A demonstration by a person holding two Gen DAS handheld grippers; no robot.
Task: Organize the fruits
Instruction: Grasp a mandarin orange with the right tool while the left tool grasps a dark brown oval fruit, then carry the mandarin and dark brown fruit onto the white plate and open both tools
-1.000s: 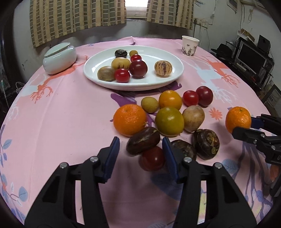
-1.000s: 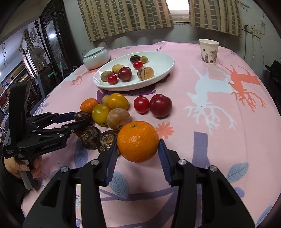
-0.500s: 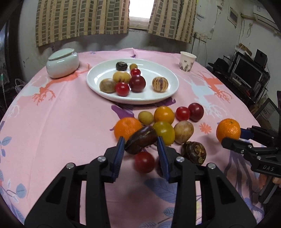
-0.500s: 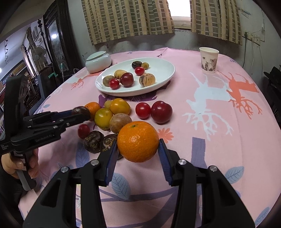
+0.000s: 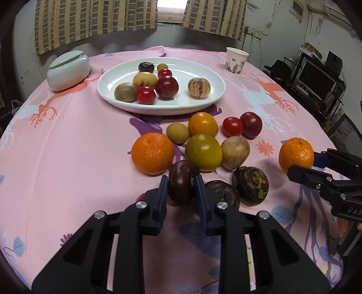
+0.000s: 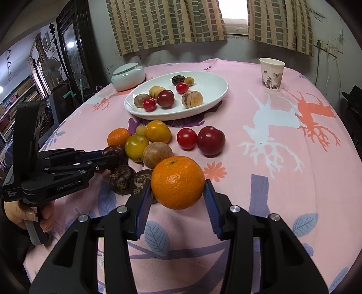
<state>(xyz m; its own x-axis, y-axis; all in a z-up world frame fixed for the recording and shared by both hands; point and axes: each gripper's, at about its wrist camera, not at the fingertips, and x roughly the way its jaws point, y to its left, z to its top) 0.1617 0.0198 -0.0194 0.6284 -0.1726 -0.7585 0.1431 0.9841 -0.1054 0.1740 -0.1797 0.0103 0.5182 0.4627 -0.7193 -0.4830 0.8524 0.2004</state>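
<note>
Left tongs [image 5: 181,188] just closing, clamped across dark chestnut-like fruit [image 5: 181,184]: hard, smooth, light, likely slippery. Right tongs [image 6: 177,195] gripping orange [image 6: 177,182] mid-girth, off the tabletop [image 6: 282,181].

A lidded white jar [image 5: 67,69] and paper cup [image 5: 236,60] sit well apart

Left wrist camera rides low behind own fingers [image 5: 163,194], angled down across pink table [image 5: 67,158], facing curtained window [image 5: 95,20], close on loose fruit. Right wrist camera sits further right, same downward tilt, window [image 6: 167,20] ahead, left gripper [image 6: 110,158] seen side-on. Both share white plate [image 5: 210,99] [image 6: 217,95], paper cup [image 5: 236,60] [image 6: 271,74], lidded jar [image 5: 67,70] [image 6: 127,75].
</note>
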